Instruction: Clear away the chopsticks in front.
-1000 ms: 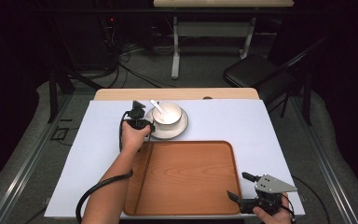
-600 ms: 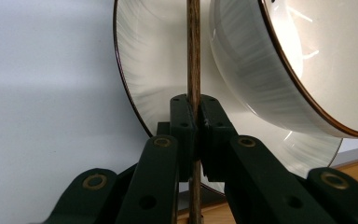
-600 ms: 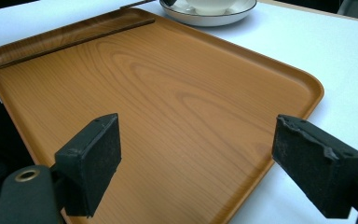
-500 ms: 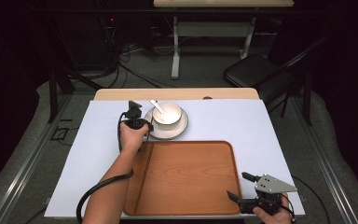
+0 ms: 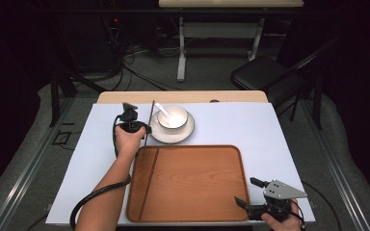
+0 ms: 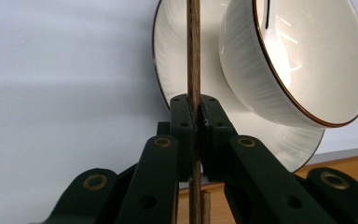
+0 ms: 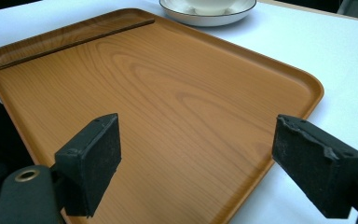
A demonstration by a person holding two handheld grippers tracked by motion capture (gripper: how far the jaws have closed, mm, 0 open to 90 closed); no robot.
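High view first: the left gripper [image 5: 139,126] sits at the far left of the table, just left of the white saucer [image 5: 160,136], and its jaws are clamped tight on a thin dark chopstick [image 5: 150,115] that runs from the tray's far left corner up past the gripper toward the table's far edge. Left gripper view confirms the pinch: the two black pads meet on the chopstick [image 6: 194,51], which runs straight up the picture across the saucer [image 6: 168,51] behind it, and the white bowl [image 6: 279,70] with its thin brown rim stands on that saucer just to the right of the stick. From above, the bowl [image 5: 173,117] holds a white spoon [image 5: 161,109] leaning toward its left side. A second chopstick [image 5: 148,185] lies inside the wooden tray [image 5: 192,211], along its left wall, and it shows again in the right gripper view as a dark line [image 7: 74,44] near the tray's far edge [image 7: 303,79]. The right gripper [image 5: 246,192] hovers at the tray's near right corner, well apart from the bowl, with its jaws spread wide and nothing between them; the right gripper view shows both pads standing far apart over bare wood. White cloth [image 5: 270,125] covers the table under everything
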